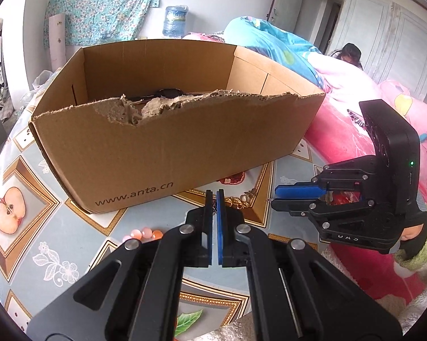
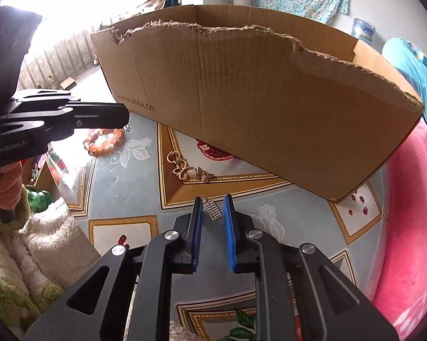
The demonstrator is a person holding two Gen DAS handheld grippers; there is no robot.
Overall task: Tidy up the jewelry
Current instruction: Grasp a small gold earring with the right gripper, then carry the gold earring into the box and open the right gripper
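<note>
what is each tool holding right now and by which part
Left tool is shut on a thin chain, pinched at its very tip. Right tool has a small silver charm between its pads; whether they grip it cannot be told.

box wall: the cardboard box (image 2: 259, 96) stands across the table from 10 to 2 o'clock of the right gripper (image 2: 212, 209); its tall torn front blocks any straight push ahead
way over: the box top is open above the ragged edge
table strip: bare tablecloth (image 2: 122, 204) runs in front of the box, from 9 to 12 o'clock
small clutter: gold chain (image 2: 189, 169) at 11 o'clock, bead bracelet (image 2: 104, 142) at 10 o'clock
left side: left gripper (image 2: 122, 118) reaches in at 10 o'clock above the beads
right side: pink bedding (image 2: 412, 213) hems the table at 3 o'clock
</note>
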